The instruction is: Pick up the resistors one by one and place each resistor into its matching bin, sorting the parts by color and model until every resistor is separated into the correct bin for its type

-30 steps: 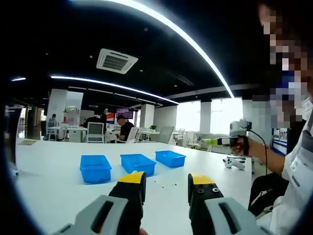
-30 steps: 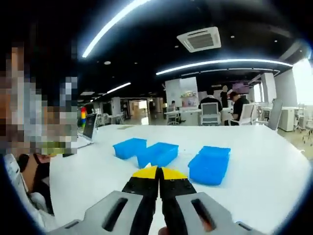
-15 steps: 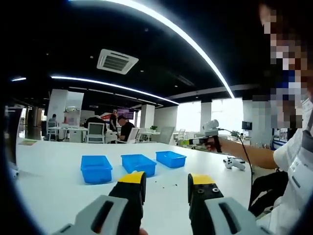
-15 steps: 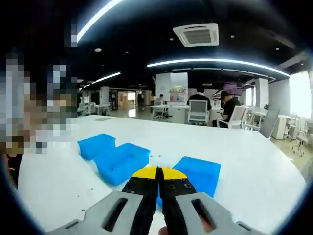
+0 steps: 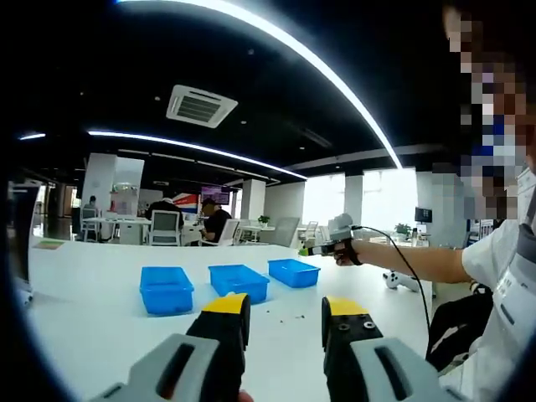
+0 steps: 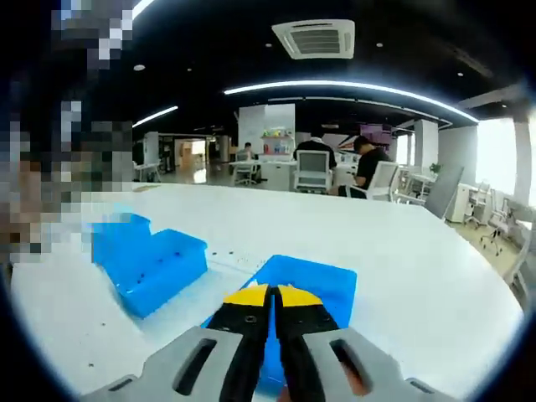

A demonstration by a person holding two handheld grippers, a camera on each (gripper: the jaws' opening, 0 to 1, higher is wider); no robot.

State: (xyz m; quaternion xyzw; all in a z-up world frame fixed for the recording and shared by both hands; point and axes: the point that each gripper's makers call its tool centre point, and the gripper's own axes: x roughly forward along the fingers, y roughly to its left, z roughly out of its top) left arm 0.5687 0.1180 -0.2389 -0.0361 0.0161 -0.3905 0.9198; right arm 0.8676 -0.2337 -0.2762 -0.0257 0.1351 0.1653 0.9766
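White table (image 5: 92, 318), resistors (image 5: 289, 317) barely discernible specks.

A large white table (image 5: 92, 310) stands in an open office with a dark ceiling, where a square air-conditioning vent (image 5: 198, 105) sits beside a long curved light strip (image 5: 335, 84). Behind the table, a few people sit at desks near a white office chair (image 6: 312, 171). A white game controller (image 5: 398, 281) lies at the table's far right edge.
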